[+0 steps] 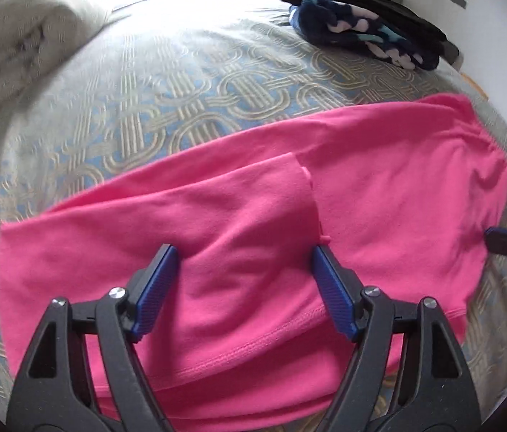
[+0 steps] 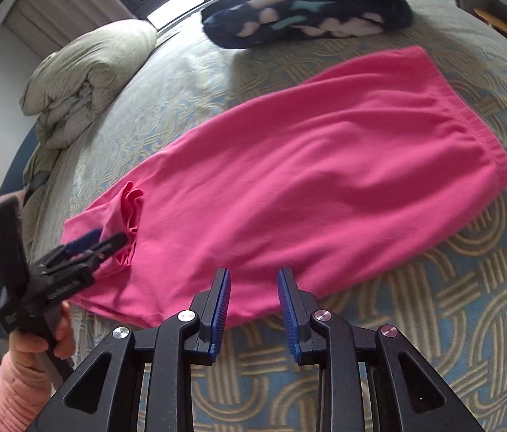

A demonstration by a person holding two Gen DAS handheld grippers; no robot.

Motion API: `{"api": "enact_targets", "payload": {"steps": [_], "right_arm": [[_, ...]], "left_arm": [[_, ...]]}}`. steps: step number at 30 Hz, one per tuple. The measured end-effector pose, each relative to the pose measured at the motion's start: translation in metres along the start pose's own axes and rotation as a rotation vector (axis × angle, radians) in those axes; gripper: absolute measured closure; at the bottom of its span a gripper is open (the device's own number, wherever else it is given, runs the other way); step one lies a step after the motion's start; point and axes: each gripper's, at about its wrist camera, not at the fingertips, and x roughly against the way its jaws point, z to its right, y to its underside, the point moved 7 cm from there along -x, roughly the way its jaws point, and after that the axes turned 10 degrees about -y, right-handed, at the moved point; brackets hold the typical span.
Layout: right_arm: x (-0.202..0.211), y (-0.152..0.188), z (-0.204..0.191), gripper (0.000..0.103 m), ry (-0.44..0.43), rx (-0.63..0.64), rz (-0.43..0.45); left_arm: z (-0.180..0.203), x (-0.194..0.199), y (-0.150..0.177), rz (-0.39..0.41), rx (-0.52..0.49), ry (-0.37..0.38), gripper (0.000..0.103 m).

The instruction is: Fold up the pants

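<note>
On the patterned bedspread (image 2: 433,324) lie pink pants (image 2: 289,165), part-folded.

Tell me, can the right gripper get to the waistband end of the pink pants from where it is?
Probably yes. The right gripper hovers open at the near edge of the pink pants, and the waistband lies flat and uncovered on the bedspread. The dark bundle of clothes sits beyond it, not in the way.

We count one pair of pink pants (image 2: 289,180) on one patterned bedspread (image 2: 451,306). We see one rolled pale duvet (image 2: 84,75), one dark patterned garment (image 2: 303,18) and two grippers: the left gripper (image 1: 244,255) and the right gripper (image 2: 253,277). One hand (image 2: 37,338) shows.
</note>
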Motion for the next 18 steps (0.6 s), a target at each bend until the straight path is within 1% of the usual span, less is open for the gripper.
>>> {"api": "enact_targets", "payload": {"steps": [1,3,5,10,12,16,18], "right_arm": [[0.003,0.001,0.003,0.075,-0.017,-0.007,0.007],[0.008,0.002,0.007,0.075,-0.029,-0.012,0.021],[0.015,0.002,0.012,0.075,-0.032,-0.023,0.043],[0.038,-0.001,0.037,0.074,0.003,-0.077,0.115],[0.045,-0.003,0.05,0.067,0.016,-0.115,0.138],[0.056,-0.005,0.074,0.063,0.028,-0.185,0.18],[0.06,-0.007,0.086,0.059,0.027,-0.222,0.196]], "left_arm": [[0.002,0.002,-0.001,0.0,-0.007,-0.005,0.026],[0.006,0.009,-0.003,-0.006,-0.006,0.013,0.026],[0.009,0.017,-0.007,0.01,-0.008,0.016,0.026],[0.022,0.033,-0.013,0.048,-0.042,0.014,0.026],[0.028,0.035,-0.013,0.057,-0.063,0.0,0.026],[0.037,0.036,-0.01,0.05,-0.088,-0.006,0.026],[0.038,0.036,-0.009,0.039,-0.082,-0.003,0.026]]}}
